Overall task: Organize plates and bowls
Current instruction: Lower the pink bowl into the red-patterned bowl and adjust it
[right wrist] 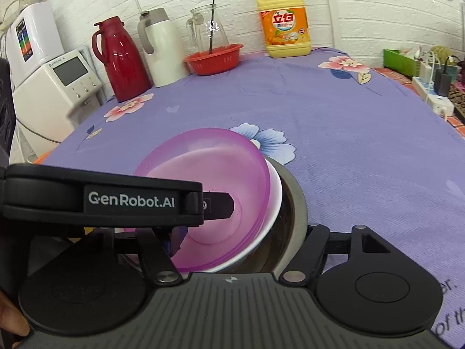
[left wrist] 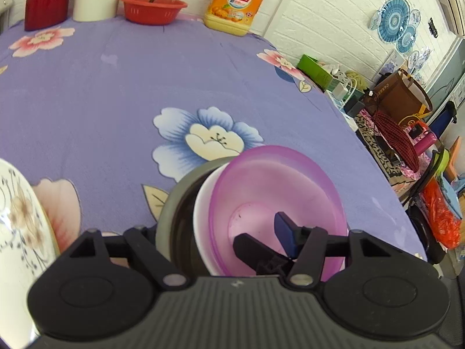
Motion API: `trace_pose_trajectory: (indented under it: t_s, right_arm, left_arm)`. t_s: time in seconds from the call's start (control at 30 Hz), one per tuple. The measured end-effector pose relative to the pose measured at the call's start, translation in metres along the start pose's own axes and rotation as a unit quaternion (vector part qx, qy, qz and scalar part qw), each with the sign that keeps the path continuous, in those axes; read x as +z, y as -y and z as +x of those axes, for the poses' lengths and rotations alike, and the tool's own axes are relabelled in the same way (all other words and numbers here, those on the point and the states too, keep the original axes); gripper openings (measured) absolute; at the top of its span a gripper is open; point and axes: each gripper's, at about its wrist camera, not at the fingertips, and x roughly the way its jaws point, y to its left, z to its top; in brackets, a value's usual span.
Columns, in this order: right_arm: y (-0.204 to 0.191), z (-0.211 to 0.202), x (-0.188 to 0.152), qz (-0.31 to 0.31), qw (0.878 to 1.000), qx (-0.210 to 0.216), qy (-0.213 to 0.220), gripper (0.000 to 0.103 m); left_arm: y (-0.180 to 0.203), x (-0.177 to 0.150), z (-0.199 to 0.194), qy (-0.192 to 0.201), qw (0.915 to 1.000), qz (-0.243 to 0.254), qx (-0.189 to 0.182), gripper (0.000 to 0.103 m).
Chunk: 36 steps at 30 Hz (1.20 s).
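Left gripper (left wrist: pixel 268 237) inside tilted purple bowl (left wrist: pixel 279 192).

The left gripper (left wrist: pixel 218 226) points steeply down, and its jaws stand part open. Its right finger, with a blue pad (left wrist: pixel 283 226), is inside the stack of bowls (left wrist: pixel 276 174), apart from the wall; its left finger is hidden behind the stack. The right gripper (right wrist: pixel 244 232) straddles the right wall of the stack; whether it presses cannot be told. A part of a hand (right wrist: pixel 11 322) shows at the near left.
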Motion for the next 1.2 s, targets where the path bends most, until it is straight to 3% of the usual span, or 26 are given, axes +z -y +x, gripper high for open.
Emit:
trace_pose_trajectory:
  t_s: [0.27, 0.47, 0.6, 0.77, 1.03, 1.2]
  right_arm:
    - [0.001, -0.026, 0.007, -0.012, 0.999, -0.03, 0.03, 0.103]
    - [-0.01, -0.041, 0.023, -0.025, 0.998, -0.023, 0.059, 0.103]
    - [-0.033, -0.044, 0.033, -0.046, 0.996, 0.002, 0.077, 0.103]
    - [-0.071, -0.036, 0.038, -0.065, 0.993, 0.056, 0.081, 0.103]
    - [-0.14, -0.013, 0.032, -0.111, 0.983, 0.136, 0.05, 0.103]
    - [-0.167, -0.002, 0.021, -0.132, 0.977, 0.165, 0.022, 0.103]
  left_arm:
    - [0.019, 0.007, -0.015, 0.016, 0.9995, -0.001, -0.028, 0.061]
    - [0.021, 0.022, -0.044, 0.05, 0.9982, 0.004, -0.032, 0.061]
    - [0.004, 0.03, -0.072, 0.08, 0.9966, -0.008, -0.019, 0.062]
    - [-0.031, 0.03, -0.111, 0.114, 0.9929, -0.024, 0.024, 0.062]
    - [-0.104, 0.008, -0.158, 0.128, 0.9844, -0.084, 0.087, 0.062]
    - [-0.136, -0.012, -0.169, 0.126, 0.9792, -0.121, 0.103, 0.061]
